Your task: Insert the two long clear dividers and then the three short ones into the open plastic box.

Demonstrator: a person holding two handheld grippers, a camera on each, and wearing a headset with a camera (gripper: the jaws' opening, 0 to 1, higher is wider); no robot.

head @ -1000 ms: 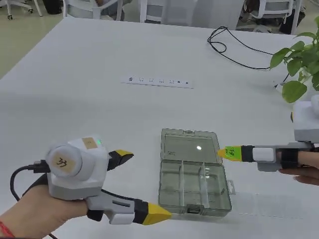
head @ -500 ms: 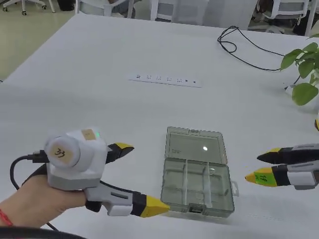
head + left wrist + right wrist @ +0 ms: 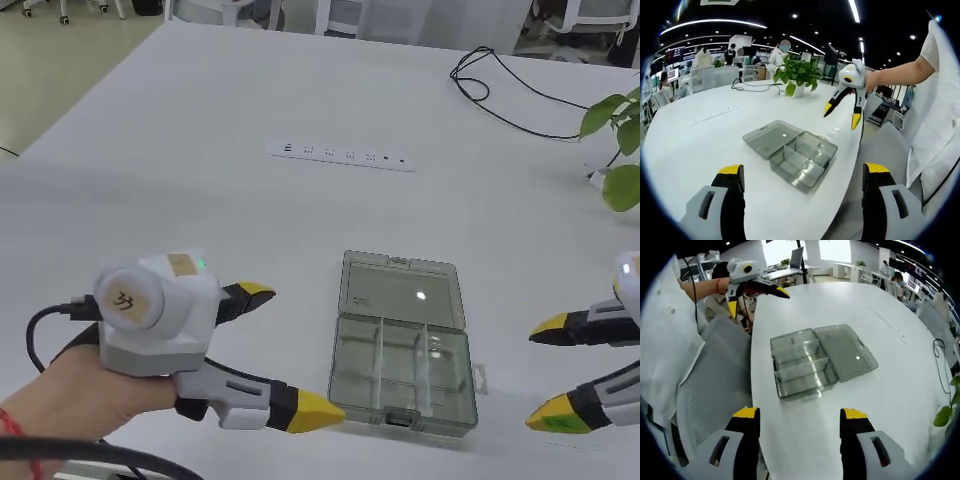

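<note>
Clear dividers (image 3: 378,352) blur inside the plastic box (image 3: 432,424); left hand-held gripper (image 3: 298,350) and cropped right hand-held gripper (image 3: 538,375) gape.

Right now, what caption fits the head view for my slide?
Yellow-tipped left gripper and right gripper, both open, flank an open clear grey plastic box holding two long clear dividers.

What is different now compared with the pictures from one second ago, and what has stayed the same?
The right gripper drew back rightward from the right edge of the box; its jaws stand open. The left gripper stays open left of the box, which still lies open with two long dividers inside.
</note>
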